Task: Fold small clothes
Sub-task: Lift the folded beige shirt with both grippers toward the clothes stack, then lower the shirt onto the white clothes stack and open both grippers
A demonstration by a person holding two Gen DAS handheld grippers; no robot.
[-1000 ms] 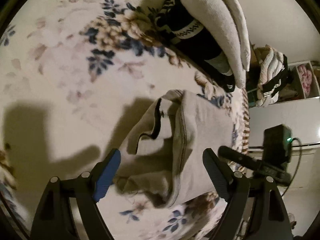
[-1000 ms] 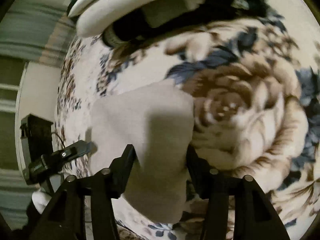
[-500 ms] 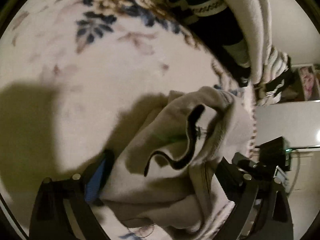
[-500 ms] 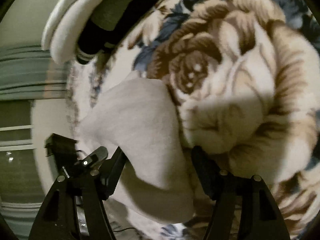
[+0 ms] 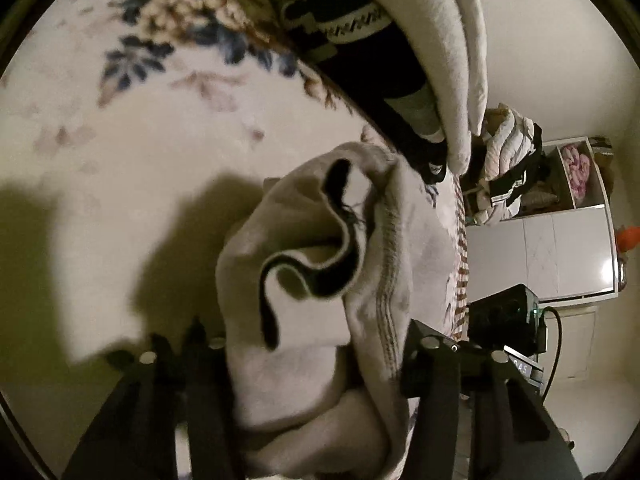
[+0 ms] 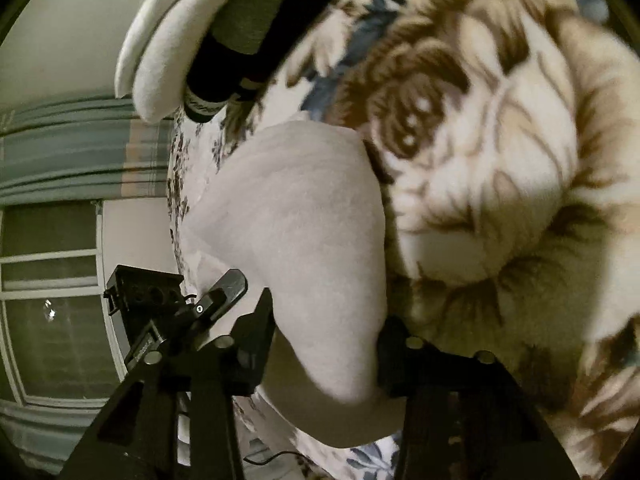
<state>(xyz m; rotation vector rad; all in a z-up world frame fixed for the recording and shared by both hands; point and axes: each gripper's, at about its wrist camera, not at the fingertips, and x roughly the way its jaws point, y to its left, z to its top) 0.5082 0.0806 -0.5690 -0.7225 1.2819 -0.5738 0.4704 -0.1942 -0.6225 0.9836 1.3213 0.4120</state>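
Both claws carry a fold across the floral bed blanket (image 5: 120, 152).
Left claw (image 5: 308, 360) and right claw (image 6: 324, 344) each clamp the pale grey, black-trimmed cloth garment (image 5: 320, 240); draw evenly toward twelve o'clock, keeping edges aligned.

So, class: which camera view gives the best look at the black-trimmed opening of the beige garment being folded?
The left wrist view: the beige garment faces it, showing the curling black trim and ribbed stitching. The right wrist view shows only a plain, smooth fold, no trim.
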